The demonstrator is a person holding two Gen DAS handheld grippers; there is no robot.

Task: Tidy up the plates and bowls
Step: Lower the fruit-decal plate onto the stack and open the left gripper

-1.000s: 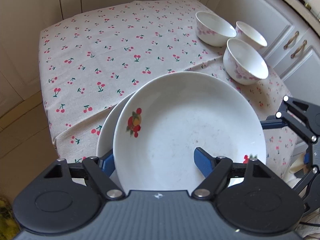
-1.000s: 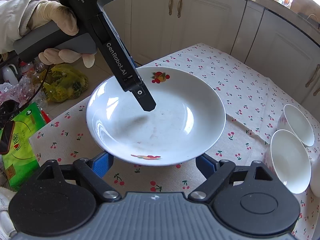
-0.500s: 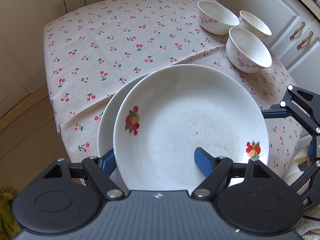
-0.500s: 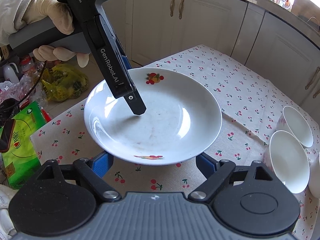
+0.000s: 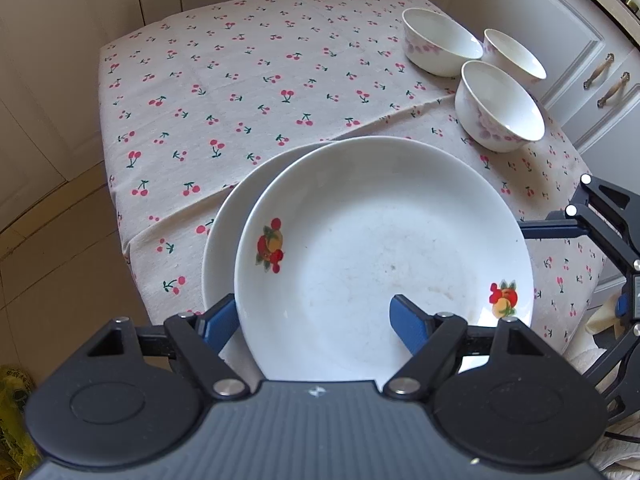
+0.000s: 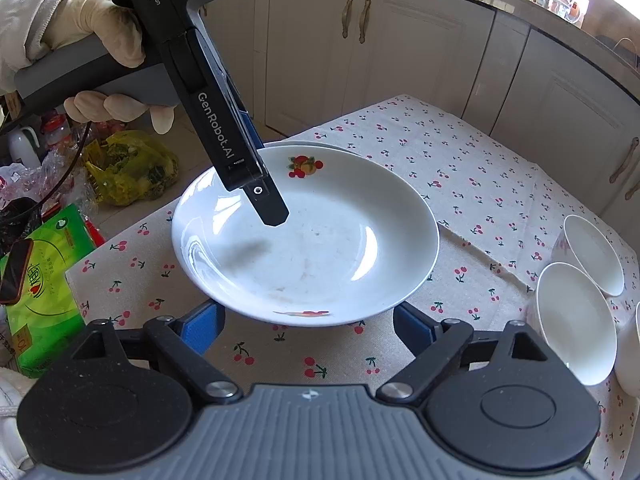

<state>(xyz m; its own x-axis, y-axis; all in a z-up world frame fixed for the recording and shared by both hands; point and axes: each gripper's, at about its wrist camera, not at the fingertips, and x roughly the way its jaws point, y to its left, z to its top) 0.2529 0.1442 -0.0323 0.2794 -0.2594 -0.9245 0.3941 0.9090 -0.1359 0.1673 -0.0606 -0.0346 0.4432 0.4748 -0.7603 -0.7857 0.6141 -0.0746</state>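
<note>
A white deep plate with fruit prints is held by my left gripper, which is shut on its near rim, one finger inside and one beneath. The plate hangs tilted just above a second white plate on the cherry tablecloth. In the right wrist view the held plate fills the middle, with the left gripper's finger inside it and the second plate's rim behind. My right gripper is open and empty, its fingers under the plate's near edge. Three white bowls stand at the table's right.
White cabinets surround the table. Left of the table in the right wrist view are a green tissue pack, a yellow bag and a phone. The bowls also show at the right.
My left gripper has carried the fruit plate back and left, further over the second plate. The right gripper has stayed open in place.
</note>
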